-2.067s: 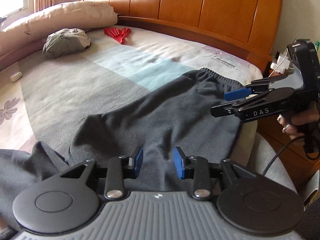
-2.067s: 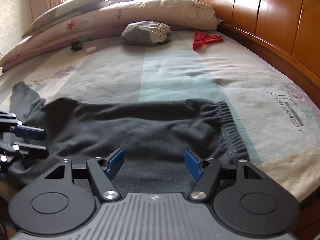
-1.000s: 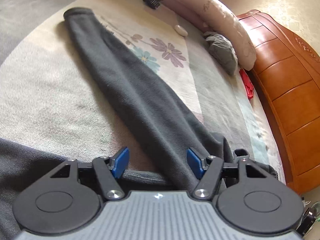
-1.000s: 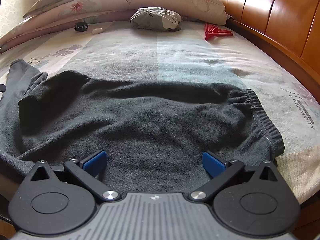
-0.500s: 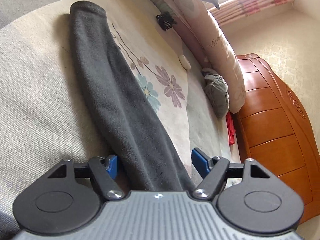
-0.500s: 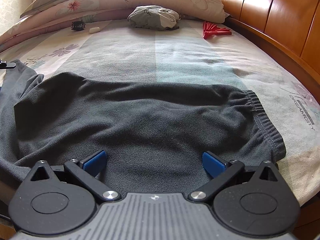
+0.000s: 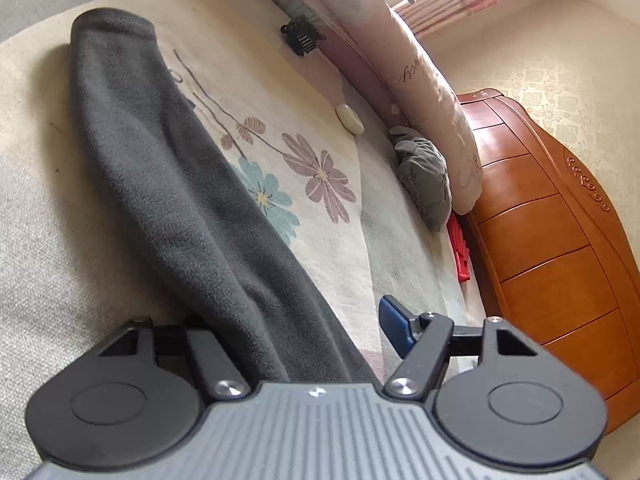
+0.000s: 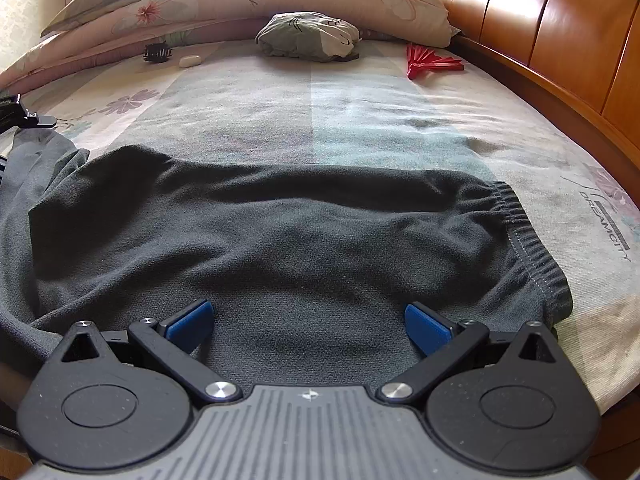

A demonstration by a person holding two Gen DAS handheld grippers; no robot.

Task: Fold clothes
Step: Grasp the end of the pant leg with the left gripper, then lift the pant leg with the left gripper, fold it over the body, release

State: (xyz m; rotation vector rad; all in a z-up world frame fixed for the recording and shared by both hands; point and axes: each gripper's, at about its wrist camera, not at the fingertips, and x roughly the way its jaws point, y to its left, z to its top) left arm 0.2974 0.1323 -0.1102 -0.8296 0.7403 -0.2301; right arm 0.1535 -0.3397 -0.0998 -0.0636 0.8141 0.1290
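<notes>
Pants [image 8: 296, 248] lie flat on the bed [image 8: 360, 120], waistband nearest the headboard [image 8: 560, 28]. Both our grippers, left [image 7: 296, 332] and right [image 8: 308, 320], are spread wide, pinching nothing. Risk: the left straddles the leg [image 7: 160, 168]; a shallow bite slips off fleece.

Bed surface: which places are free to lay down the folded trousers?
Free: the sheet between the gray trousers and the crumpled gray cloth. Crowded: along the pillows, where a black hair clip, a small white case and a red fan lie.

left gripper [image 7: 296, 328] left finger hidden behind trouser leg [image 7: 168, 184]
</notes>
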